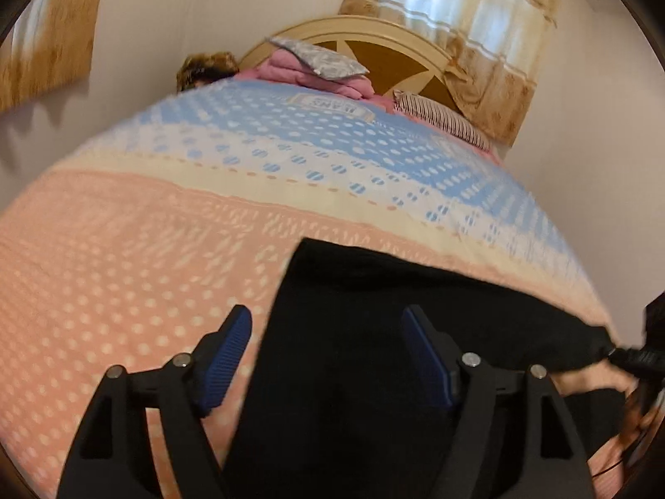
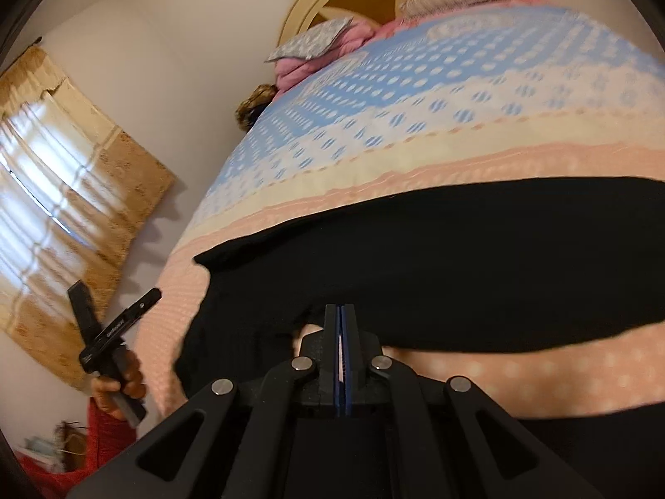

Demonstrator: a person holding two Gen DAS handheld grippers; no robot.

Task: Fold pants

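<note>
Black pants [image 1: 374, 332] lie on a pink, cream and blue dotted bedspread [image 1: 145, 249]. My left gripper [image 1: 326, 332] is open and empty, its blue pads [image 1: 232, 353] spread over the pants' left edge. In the right wrist view the pants [image 2: 457, 258] stretch across the bed. My right gripper [image 2: 341, 312] is shut with its tips at the pants' near edge; whether cloth is pinched between the pads I cannot tell. The right gripper [image 1: 640, 353] shows at the far right of the left wrist view, against the black cloth. The left gripper [image 2: 112, 324] shows hand-held at left.
A round cream headboard [image 1: 374, 41] stands at the bed's far end with a pink blanket [image 1: 316, 72], a grey patterned pillow [image 1: 320, 56] and a striped pillow [image 1: 436, 114]. Gold curtains [image 1: 478, 41] hang behind. A curtained window [image 2: 62, 208] is on the left wall.
</note>
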